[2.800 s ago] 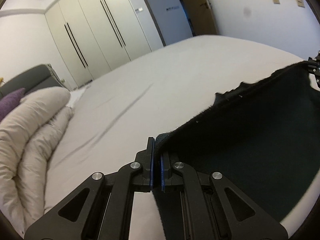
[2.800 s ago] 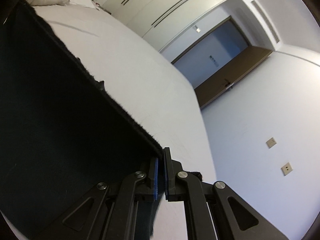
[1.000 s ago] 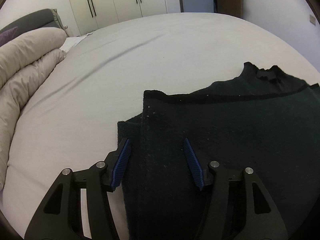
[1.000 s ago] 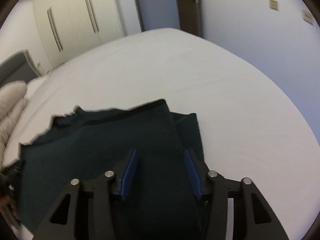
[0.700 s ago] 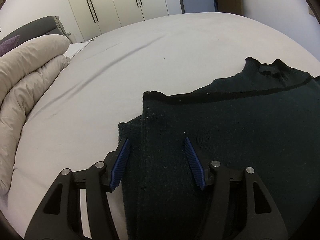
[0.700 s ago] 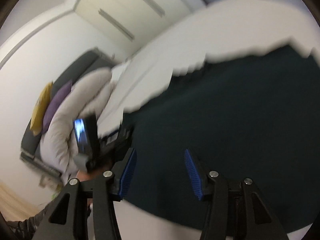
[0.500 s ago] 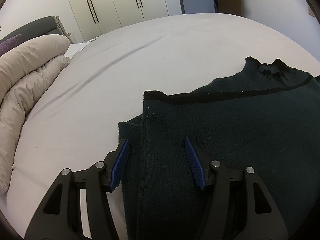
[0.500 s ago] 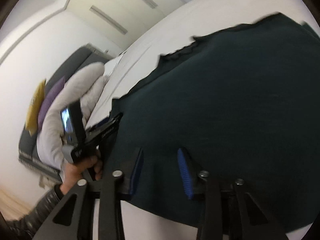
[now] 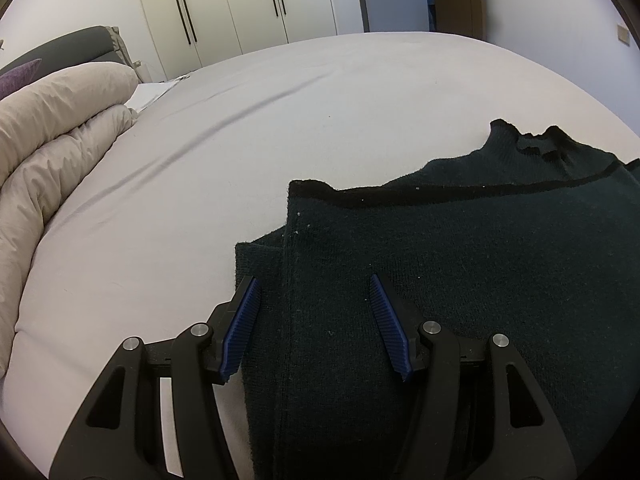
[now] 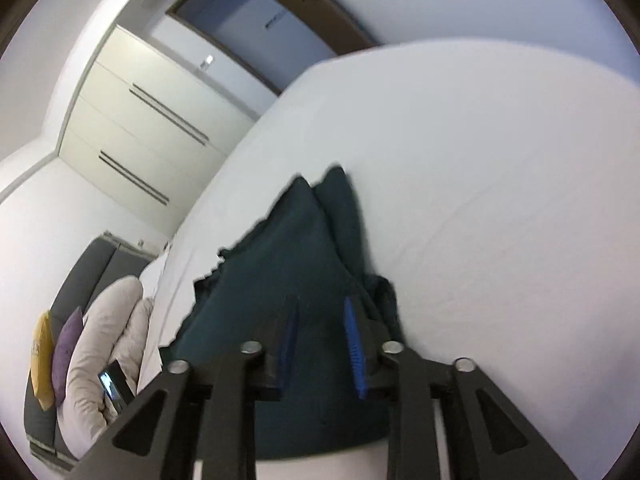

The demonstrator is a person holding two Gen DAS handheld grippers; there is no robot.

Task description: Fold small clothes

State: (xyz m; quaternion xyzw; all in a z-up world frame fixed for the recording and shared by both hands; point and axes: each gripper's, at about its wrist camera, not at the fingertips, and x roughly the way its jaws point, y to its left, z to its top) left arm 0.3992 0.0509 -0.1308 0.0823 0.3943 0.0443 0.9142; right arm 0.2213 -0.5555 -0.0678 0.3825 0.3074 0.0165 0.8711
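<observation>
Both claws have let go since the earlier frames, where each pinched a top corner of the dark sweater (image 9: 460,280) held up above the bed (image 9: 280,120); now the garment lies on the sheet in the lower right of the left view, one half laid over the other; the left claw (image 9: 312,326) hovers spread apart over its left edge, holding nothing; the right claw (image 10: 322,346), tilted and blurred, stands with a narrower gap, gripping nothing. One fold looks done; further folds likely remain. Only the left view shows the collar (image 9: 536,142); only the right shows the yellow and purple cushions (image 10: 54,356) at lower left.
</observation>
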